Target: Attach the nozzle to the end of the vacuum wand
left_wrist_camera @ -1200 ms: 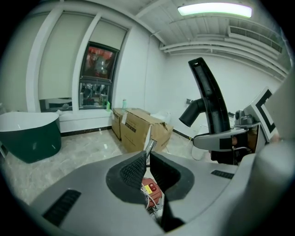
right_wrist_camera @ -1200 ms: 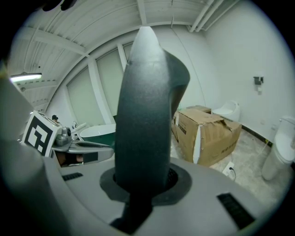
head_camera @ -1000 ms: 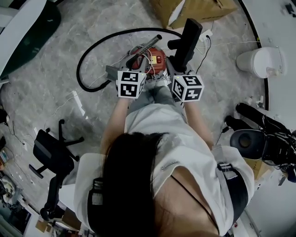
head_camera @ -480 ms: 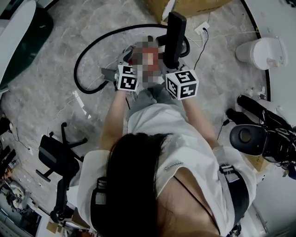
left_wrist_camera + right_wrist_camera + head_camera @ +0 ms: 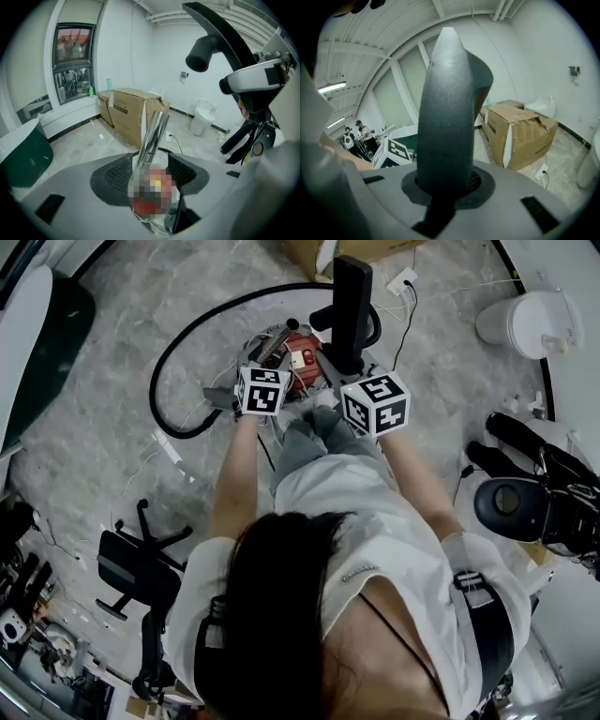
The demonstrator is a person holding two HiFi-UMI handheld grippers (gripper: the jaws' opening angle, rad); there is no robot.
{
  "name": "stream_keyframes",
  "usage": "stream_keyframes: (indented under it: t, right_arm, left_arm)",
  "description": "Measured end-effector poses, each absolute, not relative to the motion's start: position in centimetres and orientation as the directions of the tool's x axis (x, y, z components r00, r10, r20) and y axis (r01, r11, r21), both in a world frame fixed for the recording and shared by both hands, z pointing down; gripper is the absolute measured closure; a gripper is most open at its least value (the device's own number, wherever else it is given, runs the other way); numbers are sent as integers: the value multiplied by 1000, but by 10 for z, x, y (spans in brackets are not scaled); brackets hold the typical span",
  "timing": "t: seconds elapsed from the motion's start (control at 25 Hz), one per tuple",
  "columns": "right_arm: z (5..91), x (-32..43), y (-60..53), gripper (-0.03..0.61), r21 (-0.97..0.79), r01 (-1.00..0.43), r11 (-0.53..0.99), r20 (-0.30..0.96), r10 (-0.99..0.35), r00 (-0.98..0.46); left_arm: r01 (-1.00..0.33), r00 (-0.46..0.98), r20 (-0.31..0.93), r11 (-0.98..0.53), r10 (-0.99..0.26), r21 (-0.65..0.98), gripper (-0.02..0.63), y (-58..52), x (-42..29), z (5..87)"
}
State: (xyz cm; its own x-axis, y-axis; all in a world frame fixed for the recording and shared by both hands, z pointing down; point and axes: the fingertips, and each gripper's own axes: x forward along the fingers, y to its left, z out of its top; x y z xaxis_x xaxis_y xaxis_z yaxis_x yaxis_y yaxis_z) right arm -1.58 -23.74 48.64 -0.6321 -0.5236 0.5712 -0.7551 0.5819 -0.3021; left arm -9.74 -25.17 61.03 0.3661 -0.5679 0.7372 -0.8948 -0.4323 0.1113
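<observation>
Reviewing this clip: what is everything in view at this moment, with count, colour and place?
wand: one, chrome, rising from vacuum
nozzle: one, black, upright in right gripper
vacuum: one, red, floor ahead of person
hose: one, black, looped on floor
box: one, brown, floor beyond
bin: one, white, right
chair: one, black, left
left gripper: one, grey, jaws opening, wand between them unpressed
right gripper: one, grey, shut on nozzle

No words or numbers are legible; the cardboard box (image 5: 132, 115) bears a label too small to read.
</observation>
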Motion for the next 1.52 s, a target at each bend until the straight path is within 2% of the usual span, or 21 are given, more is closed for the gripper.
stream_keyframes:
  t: [0.84, 1.52]
  right_arm:
    - [517, -20, -262, 516, -366, -742, 562, 619, -448, -645]
    - [538, -24, -262, 517, -439, -702, 561, 632, -363, -685]
  left_arm:
    - [-888, 393, 735, -436, -552, 147, 391, -292, -80, 645]
    - [-873, 380, 733, -480, -564, 83, 433, -297, -73, 646]
